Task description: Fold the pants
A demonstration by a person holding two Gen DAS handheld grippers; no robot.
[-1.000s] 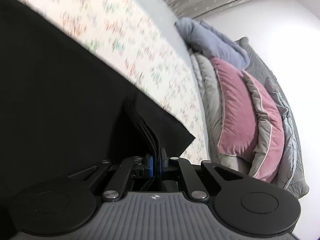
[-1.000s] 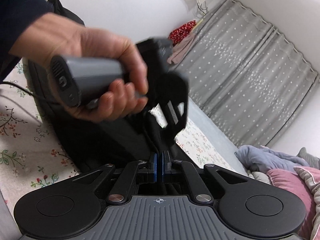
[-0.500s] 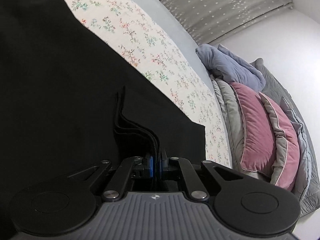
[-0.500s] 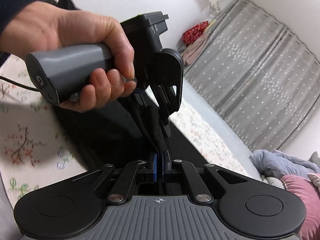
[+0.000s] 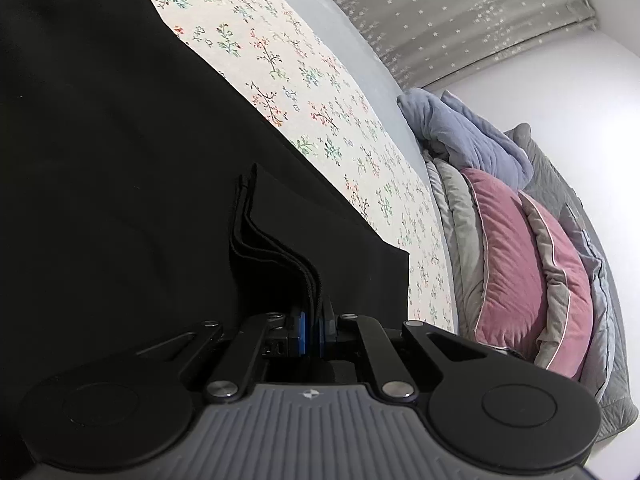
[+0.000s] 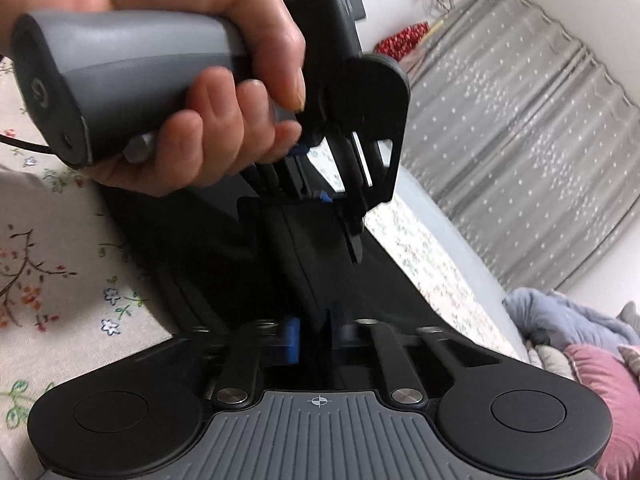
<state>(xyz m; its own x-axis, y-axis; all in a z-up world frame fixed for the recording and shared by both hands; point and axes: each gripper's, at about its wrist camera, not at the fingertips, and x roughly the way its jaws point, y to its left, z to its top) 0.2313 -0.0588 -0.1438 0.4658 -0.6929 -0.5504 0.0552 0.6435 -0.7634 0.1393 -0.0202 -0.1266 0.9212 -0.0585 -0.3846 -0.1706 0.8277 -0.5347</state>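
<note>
Up close, the left claw (image 5: 313, 330) is pointing downward over the bed and is clenching a bundle of hem edges of the black pants (image 5: 120, 168) between its blue pads. The pants are lying spread over the flowered bedsheet (image 5: 304, 80), covering the left part of the left wrist view, with one corner reaching toward the pillows. From the right wrist view, a person's hand (image 6: 192, 92) is wrapping around the grey handle of that left claw (image 6: 320, 196), which is tilting down onto the cloth. Nearer the camera, the right claw (image 6: 314, 340) is also clamping a fold of the black pants (image 6: 304, 248), the fabric running taut between the two claws. Beyond the sheet, a grey curtain (image 5: 460, 20) with small white dots is hanging along the far side. To the right, a blue blanket (image 5: 460, 136) and pink pillows (image 5: 508, 248) are piling against a white wall (image 5: 560, 92).
</note>
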